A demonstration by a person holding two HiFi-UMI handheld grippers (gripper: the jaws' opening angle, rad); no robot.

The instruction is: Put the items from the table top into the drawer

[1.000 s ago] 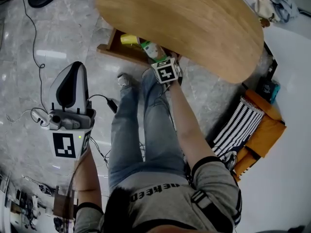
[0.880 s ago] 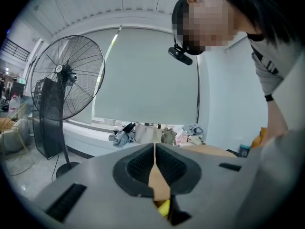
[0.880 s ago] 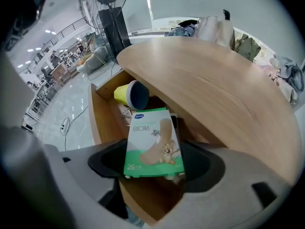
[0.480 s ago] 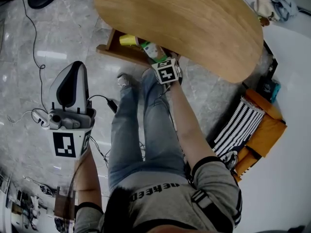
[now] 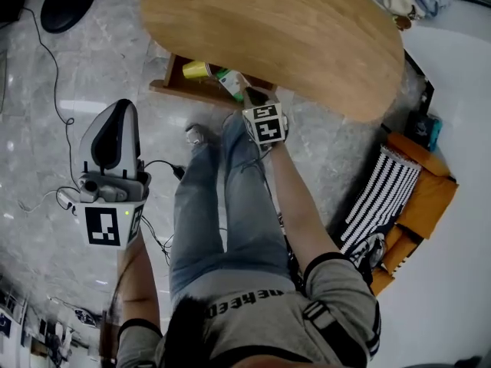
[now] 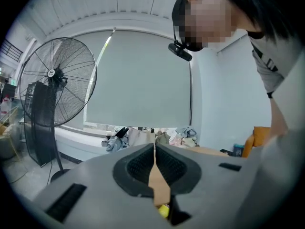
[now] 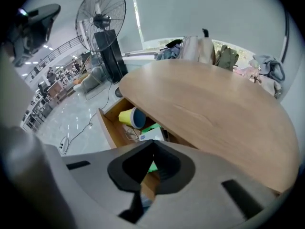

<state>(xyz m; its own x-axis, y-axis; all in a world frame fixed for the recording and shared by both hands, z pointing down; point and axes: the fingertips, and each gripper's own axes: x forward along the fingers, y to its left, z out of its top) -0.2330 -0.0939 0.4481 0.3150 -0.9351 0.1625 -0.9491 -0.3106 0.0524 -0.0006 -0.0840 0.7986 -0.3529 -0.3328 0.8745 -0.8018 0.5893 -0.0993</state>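
Shiny grey marble floor [image 5: 69, 75] with ceiling light glaring off it. Big pedestal fan [image 6: 53, 75] stands by a wide window with a pale roller blind [image 6: 138, 75] pulled down, clothes [image 6: 143, 136] heaped along the sill. An orange wooden chair [image 5: 426, 205] with a striped cushion [image 5: 380, 198] sits near the oval wooden tabletop [image 5: 307, 37].

Standing fan [image 6: 57, 75], striped cushion [image 5: 381, 198], orange chair [image 5: 431, 205], marble floor [image 5: 38, 144]
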